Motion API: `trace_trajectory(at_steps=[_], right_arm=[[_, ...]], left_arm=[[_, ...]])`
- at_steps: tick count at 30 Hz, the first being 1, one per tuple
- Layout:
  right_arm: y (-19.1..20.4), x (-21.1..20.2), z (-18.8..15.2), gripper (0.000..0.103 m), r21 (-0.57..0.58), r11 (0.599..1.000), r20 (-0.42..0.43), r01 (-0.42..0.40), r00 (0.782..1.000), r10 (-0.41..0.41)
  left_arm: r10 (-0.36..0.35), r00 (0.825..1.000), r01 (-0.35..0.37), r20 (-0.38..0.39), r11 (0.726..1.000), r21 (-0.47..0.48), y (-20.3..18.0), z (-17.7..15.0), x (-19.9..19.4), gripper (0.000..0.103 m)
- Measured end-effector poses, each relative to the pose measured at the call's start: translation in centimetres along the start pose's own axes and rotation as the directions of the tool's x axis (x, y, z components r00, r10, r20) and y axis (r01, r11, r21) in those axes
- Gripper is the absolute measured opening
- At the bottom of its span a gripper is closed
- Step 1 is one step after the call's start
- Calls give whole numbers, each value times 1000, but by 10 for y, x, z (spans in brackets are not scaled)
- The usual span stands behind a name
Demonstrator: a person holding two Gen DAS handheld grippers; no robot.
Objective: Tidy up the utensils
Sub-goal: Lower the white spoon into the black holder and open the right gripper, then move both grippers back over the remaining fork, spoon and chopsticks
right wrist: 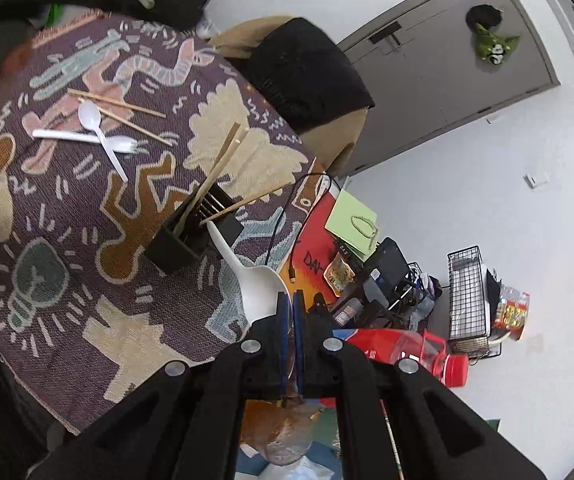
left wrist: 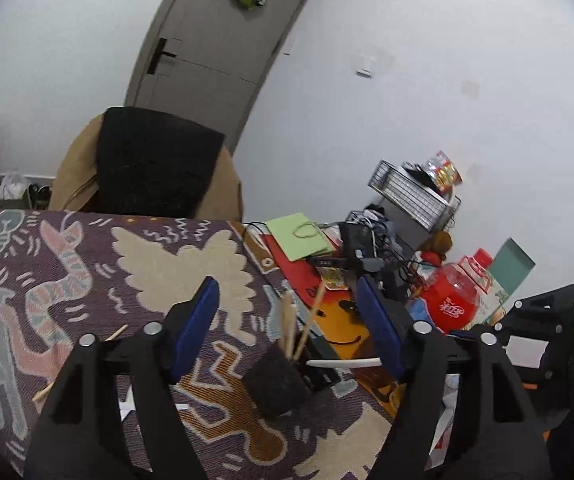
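A black utensil holder [right wrist: 191, 232] stands on the patterned cloth [right wrist: 67, 240] with several wooden chopsticks [right wrist: 215, 172] in it. My right gripper [right wrist: 290, 300] is shut on the bowl of a white plastic spoon [right wrist: 259, 284], whose handle points at the holder's rim. A white spoon [right wrist: 99, 132], a white fork [right wrist: 87, 138] and loose chopsticks [right wrist: 119, 102] lie on the cloth further back. My left gripper [left wrist: 289, 300] is open and empty above the holder [left wrist: 277, 382], which shows between its fingers with the chopsticks [left wrist: 289, 326].
A chair with a black cushion [left wrist: 155, 164] stands behind the table. To the right lie a red bottle [left wrist: 453, 300], a green paper bag [left wrist: 301, 236], cables, wire baskets [left wrist: 415, 196] and a grey door [left wrist: 215, 40].
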State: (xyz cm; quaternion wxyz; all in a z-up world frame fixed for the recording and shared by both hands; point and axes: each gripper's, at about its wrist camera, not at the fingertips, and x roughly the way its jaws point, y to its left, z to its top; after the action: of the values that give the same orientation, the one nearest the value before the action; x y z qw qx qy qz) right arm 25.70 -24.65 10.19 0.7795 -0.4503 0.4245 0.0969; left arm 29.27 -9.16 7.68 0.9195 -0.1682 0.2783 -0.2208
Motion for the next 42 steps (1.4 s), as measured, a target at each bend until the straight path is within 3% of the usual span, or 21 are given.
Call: trace_trajectory(at_steps=[9,12,14,15,16,25,30,35,42], right_arm=[[16,18,29,4,-82,997,-65,-8,998,3],[18,25,41,8,-50,999,-59,-7,998,4],[15,25,46,30,-10,1000,-43,-24,999,24],[14,24,48,63,18,999,-21,-29,999,29],[13,22,49,77,33,999,0,-20,1000,20],[18,12,52,75,187,973,116,-134,987,113],[27,8,48,75,248,942,190,-225,965,180],[49,9,48,74,257,920,246,-295,941,233],[91,8,54,64,205,918,292,-339,917,273]], left_arm=[[76,995,-72,62,995,-68,52,-12,-48,83],[102,992,-96,71,992,-82,69,-17,-64,84],[124,989,-116,82,989,-95,80,-21,-76,85],[134,987,-125,87,987,-101,85,-23,-82,85],[140,986,-130,91,986,-105,90,-24,-88,85],[226,967,-208,113,966,-153,135,-46,-134,89],[255,963,-238,90,956,-169,154,-62,-144,89],[275,960,-263,54,950,-167,167,-82,-149,89],[272,962,-271,-19,948,-165,179,-113,-143,89]])
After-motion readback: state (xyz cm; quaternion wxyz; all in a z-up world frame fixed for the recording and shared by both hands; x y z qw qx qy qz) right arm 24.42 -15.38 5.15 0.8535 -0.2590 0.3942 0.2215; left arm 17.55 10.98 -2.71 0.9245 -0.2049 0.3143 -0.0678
